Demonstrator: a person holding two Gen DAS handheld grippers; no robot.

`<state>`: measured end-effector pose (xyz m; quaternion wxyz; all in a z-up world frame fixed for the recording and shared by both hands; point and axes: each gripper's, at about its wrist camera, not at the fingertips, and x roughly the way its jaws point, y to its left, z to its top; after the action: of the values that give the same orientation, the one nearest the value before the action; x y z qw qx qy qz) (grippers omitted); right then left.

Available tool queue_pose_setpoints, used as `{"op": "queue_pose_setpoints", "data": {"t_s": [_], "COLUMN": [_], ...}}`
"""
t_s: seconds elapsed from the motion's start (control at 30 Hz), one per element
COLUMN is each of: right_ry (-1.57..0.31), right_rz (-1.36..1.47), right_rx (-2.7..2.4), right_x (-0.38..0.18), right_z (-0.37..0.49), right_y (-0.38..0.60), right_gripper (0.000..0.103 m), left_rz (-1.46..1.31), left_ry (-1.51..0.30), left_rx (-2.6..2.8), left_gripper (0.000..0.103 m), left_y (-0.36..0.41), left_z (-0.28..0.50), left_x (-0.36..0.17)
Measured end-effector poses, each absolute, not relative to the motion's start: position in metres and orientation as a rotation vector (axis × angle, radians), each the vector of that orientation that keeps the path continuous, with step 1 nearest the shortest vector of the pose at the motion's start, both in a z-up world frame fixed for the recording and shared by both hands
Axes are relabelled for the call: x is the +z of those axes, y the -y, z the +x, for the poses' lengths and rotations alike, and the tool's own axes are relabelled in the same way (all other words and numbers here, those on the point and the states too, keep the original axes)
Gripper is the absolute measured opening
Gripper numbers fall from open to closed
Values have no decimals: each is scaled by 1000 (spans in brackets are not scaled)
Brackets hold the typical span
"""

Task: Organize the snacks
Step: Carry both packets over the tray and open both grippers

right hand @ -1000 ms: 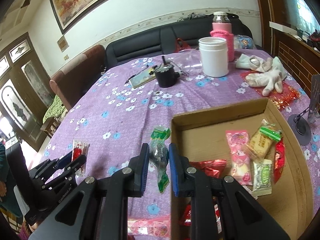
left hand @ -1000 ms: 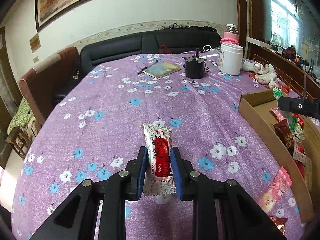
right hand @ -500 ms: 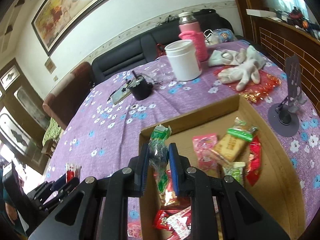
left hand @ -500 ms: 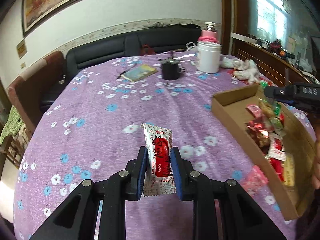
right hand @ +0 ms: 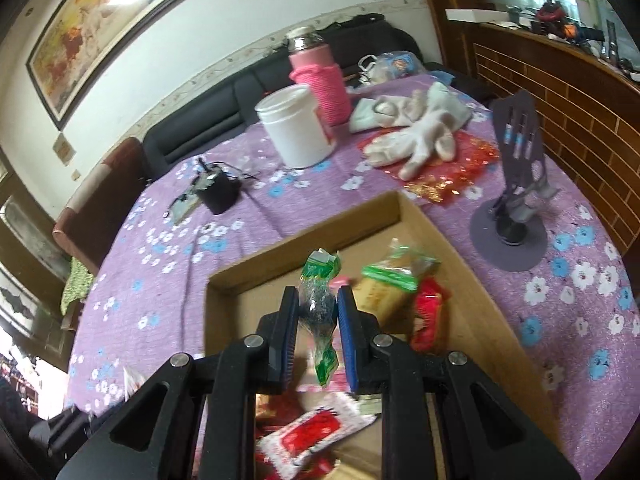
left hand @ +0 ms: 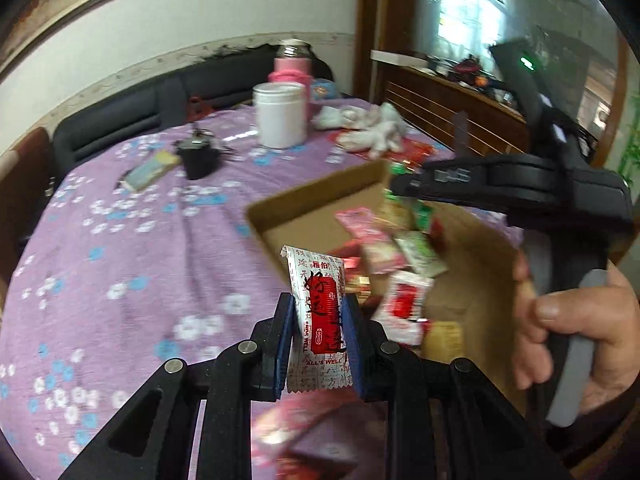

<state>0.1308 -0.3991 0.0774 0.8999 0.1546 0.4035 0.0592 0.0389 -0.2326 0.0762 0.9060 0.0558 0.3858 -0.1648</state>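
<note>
Since one second ago, the left gripper has shifted from over bare cloth to the near edge of the cardboard box, fingers still clenched on the upright white-and-red sachet. The right gripper has moved from beside the box to above its interior, fingers still clenched on the green-ended clear packet. In the left view, the right gripper and the hand holding it cross above the box's far side. Loose snack packets lie inside the box. Beyond it stand a white jar, a pink flask, white gloves and a grey stand. The bench carries a purple floral cloth; a dark sofa lines the wall.
</note>
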Motion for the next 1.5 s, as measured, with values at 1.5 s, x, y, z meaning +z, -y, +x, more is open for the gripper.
{"op": "queue_pose_setpoints", "data": {"t_s": [1.5], "right_ry": [-880], "right_rz": [300], "right_rx": [53], "right_x": [70], "right_z": [135], "right_y": [402], "right_gripper": [28], "left_rz": [44], "left_ry": [-885], "left_rx": [-446], "left_gripper": [27], "left_y": [227], "left_z": [42], "left_x": [66]}}
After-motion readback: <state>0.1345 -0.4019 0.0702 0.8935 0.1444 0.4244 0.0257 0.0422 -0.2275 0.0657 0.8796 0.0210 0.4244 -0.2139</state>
